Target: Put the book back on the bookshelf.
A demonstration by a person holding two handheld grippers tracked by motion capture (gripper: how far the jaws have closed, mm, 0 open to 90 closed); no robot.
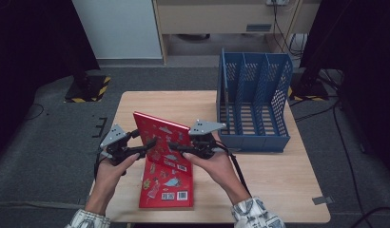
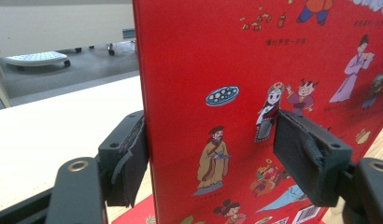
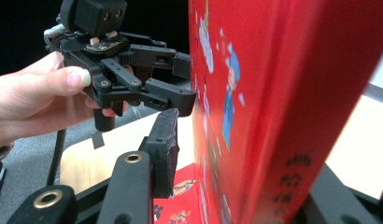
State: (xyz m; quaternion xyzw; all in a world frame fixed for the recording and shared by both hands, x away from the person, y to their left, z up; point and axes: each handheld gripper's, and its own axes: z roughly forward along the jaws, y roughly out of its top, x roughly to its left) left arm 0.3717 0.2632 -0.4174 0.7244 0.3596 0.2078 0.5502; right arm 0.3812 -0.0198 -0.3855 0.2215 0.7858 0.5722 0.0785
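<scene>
Pale wooden tabletop (image 1: 278, 180) carries the work, with grey carpet around it.

1. Left gripper (image 1: 148, 146): its fingers (image 2: 133, 158) straddle the near edge of the upright red hardcover picture book (image 2: 203, 60), one pad behind the cover and one in front of it. Both pads sit close to the faces; whether they press cannot be told from the left gripper view. Confirm firm contact on both faces before moving.

2. Right gripper (image 1: 176, 148): its fingers stand apart around the opposite edge of the book. In the right gripper view the visible finger (image 3: 164, 144) shows a clear gap to the printed cover (image 3: 273, 93), so this side does not clamp. Close it squarely on the cover, away from the spine, or keep it as a guide only.

3. Book position: it stands tilted on its lower edge, resting on a second red picture book (image 1: 164, 190) that lies flat near the front of the tabletop.

4. Likely destination: the blue perforated plastic file rack (image 1: 252, 102), standing just to the right and farther back. Judged procedure: keep the book upright, lift it clear of the flat book, align the spine parallel to the dividers, and enter one slot from above.

5. Risk: a loose hold lets the book tip or slide on the glossy cover beneath.
</scene>
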